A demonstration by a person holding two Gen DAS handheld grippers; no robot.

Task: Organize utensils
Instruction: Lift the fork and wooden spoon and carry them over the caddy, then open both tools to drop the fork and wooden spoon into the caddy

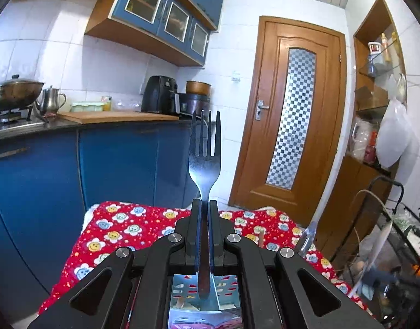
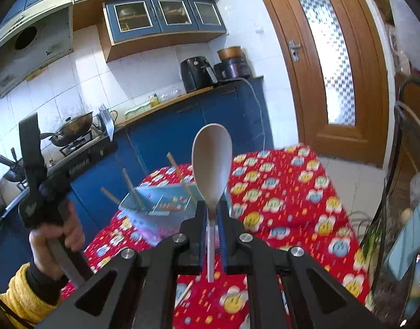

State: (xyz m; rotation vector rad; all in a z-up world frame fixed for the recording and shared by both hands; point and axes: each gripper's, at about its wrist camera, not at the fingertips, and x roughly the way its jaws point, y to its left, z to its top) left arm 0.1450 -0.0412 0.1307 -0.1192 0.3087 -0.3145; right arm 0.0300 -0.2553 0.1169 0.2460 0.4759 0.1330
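Now, left wrist view: your left gripper [image 1: 205, 205] has its fingers [image 1: 195, 219] clamped narrow on the handle of a metal fork [image 1: 205, 161].
Fork: it stands up out of the fingers, tines topmost, above the near edge of the tabletop [image 1: 122, 227] with its red flowered cloth.
Below the fingers: a light blue holder [image 1: 204, 298] shows through the gripper frame.
Right wrist view: your right gripper [image 2: 212, 205] pinches the white handle of a grey spoon [image 2: 212, 161], fingers [image 2: 201, 219] nearly closed on it.
Spoon: bowl upward, raised over the tabletop's middle.
Holder: the light blue holder sits near the tabletop's left edge, with wooden chopsticks [image 2: 179, 172] leaning out of it.
Your left hand [image 2: 59, 235]: at the left, gripping the other gripper's handle, sleeve yellow.
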